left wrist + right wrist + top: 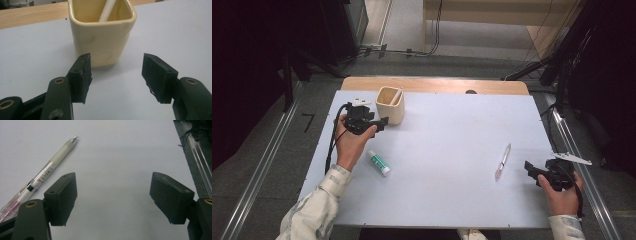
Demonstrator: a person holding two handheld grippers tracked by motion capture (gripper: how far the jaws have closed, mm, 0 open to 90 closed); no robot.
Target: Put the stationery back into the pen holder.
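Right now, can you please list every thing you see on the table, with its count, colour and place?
cup: one, cream, far left of the table, a white stick leaning inside
tube: one, white with green print, near left, lying flat
pen: one, clear with pink, right side, lying flat
table: one, white top, wooden far edge
left tongs: one, black, open, facing the cup
right tongs: one, black, open, beside the pen
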